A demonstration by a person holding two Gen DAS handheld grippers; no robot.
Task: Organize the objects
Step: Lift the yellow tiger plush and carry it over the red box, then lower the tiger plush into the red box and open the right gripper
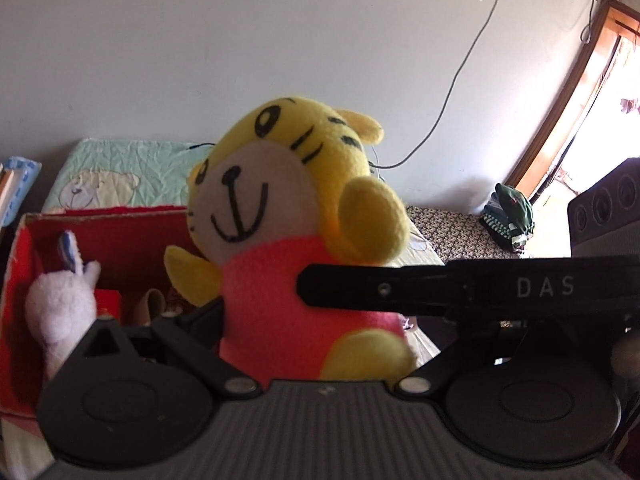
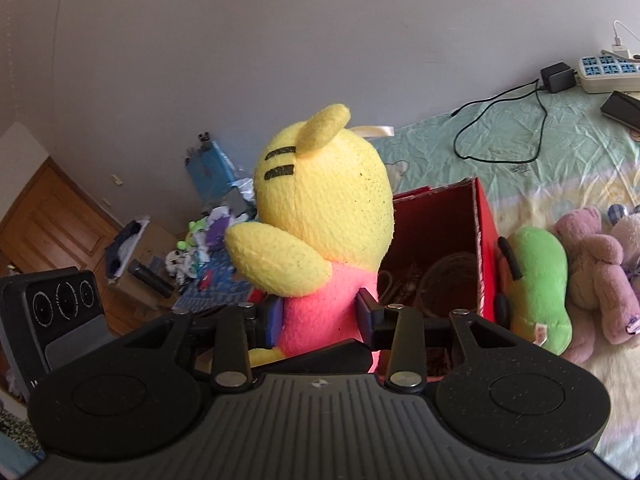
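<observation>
The only writing I can read is "DAS", in pale capitals on the black bar (image 1: 460, 292) that crosses my left wrist view at 3 o'clock. That bar looks like part of the other gripper, lying against the toy's pink middle.

The toy is a yellow plush tiger with a white muzzle, black stitched stripes and a pink shirt (image 1: 296, 216). From the left wrist view I see its face; from the right wrist view I see the back of its head and one ear (image 2: 324, 208). It hangs upright in the air, above the near edge of the open red cardboard box (image 2: 480, 240).

My right gripper (image 2: 320, 314) is clamped on the tiger's pink torso, a finger pressing each side. My left gripper (image 1: 320, 320) has the tiger's body between its fingers, but the toy and the black bar cover the tips, so I cannot tell whether it is closed on it.

Inside the box, at 9 o'clock in the left view, a white fluffy plush rabbit (image 1: 64, 304) leans against the wall, its lower half cut off by my gripper body. The rest of the contents are dark and hard to make out.

At 3 o'clock in the right view, a green plush toy (image 2: 536, 280) lies just beside the box on the pale bedsheet (image 2: 560, 128), with a pink plush bear (image 2: 596, 272) beyond it, partly cut off by the frame.
</observation>
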